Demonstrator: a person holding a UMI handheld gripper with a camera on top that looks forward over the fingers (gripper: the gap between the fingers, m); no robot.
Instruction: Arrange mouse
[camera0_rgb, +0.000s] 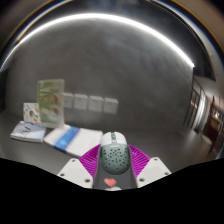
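A grey mouse (113, 156) with a perforated dark shell, a white front and a small red heart mark near its rear sits between my gripper's (113, 160) two fingers. The magenta pads (91, 158) press against its left and right sides with no gap showing. The mouse appears lifted off the table, held level and pointing away from me. The table shows only beyond the fingers.
A white table surface (130, 118) stretches ahead. Left of the fingers lie a blue-and-white booklet (61, 138), flat papers (28, 131) and an upright printed card (50, 102). A white wall outlet strip (88, 102) is behind. A doorway (203, 112) shows at far right.
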